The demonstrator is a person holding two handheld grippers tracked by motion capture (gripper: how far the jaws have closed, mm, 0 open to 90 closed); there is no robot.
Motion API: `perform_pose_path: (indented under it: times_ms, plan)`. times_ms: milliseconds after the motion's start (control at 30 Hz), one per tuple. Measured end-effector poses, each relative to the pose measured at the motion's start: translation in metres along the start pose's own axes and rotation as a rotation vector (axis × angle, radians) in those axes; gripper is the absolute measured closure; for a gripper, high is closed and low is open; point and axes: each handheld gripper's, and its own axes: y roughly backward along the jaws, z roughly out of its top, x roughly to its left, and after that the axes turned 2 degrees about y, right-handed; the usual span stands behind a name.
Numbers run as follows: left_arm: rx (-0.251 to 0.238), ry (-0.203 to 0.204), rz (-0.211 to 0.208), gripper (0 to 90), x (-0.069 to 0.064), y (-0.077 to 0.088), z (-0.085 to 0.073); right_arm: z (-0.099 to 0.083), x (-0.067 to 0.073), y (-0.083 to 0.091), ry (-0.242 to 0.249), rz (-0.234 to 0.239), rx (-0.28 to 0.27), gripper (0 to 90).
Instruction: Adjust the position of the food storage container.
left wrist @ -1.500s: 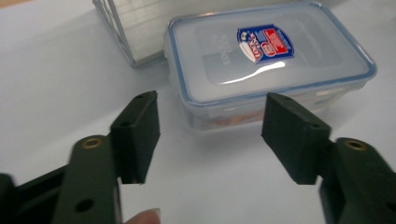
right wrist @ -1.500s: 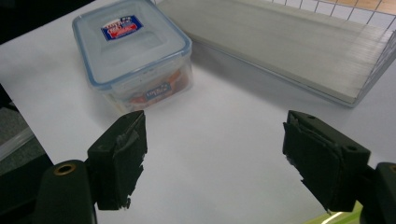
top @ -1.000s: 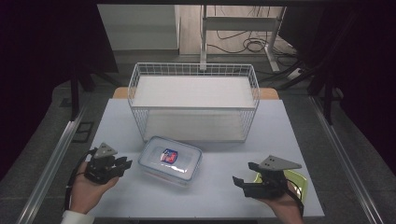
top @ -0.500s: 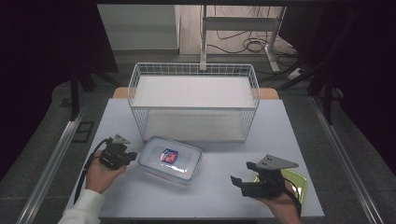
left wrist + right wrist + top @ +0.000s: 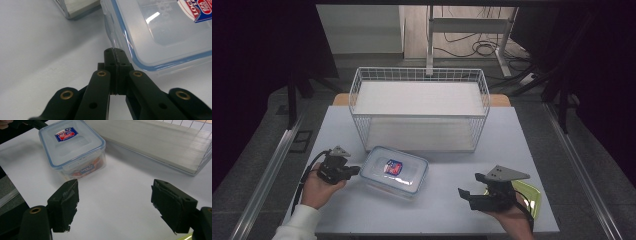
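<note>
Jaws of the left gripper (image 5: 115, 51) have just closed empty, tips touching the clip-lid food container (image 5: 394, 170) at lower centre, probably to unclip it; the right gripper (image 5: 115, 202) waits open.

The lidded food container (image 5: 394, 171) lies on the table (image 5: 442, 205), just near of the wire basket (image 5: 421, 107). The left gripper (image 5: 353, 171) sits at its left edge, possibly touching; the right gripper (image 5: 464, 194) is well right, beside a plate (image 5: 530, 195).
</note>
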Motion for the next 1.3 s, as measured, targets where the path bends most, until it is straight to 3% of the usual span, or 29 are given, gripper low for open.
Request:
perform_pose_path:
  times_ms: [333, 567, 933, 1300]
  plan:
    - [0.007, -0.007, -0.040, 90.0, 0.004, -0.001, 0.000, 0.000, 0.000, -0.002, 0.002, 0.002, 0.009, 22.2]
    - [0.013, -0.024, -0.041, 90.0, 0.001, -0.001, 0.000, -0.001, -0.001, -0.003, 0.000, 0.001, 0.012, 22.2]
    - [-0.001, -0.067, -0.083, 90.0, -0.021, 0.009, -0.010, -0.001, 0.000, -0.003, 0.001, 0.002, 0.014, 22.2]
    - [-0.007, -0.073, -0.114, 90.0, -0.030, 0.008, -0.014, -0.001, 0.001, -0.004, 0.005, 0.007, 0.017, 22.2]
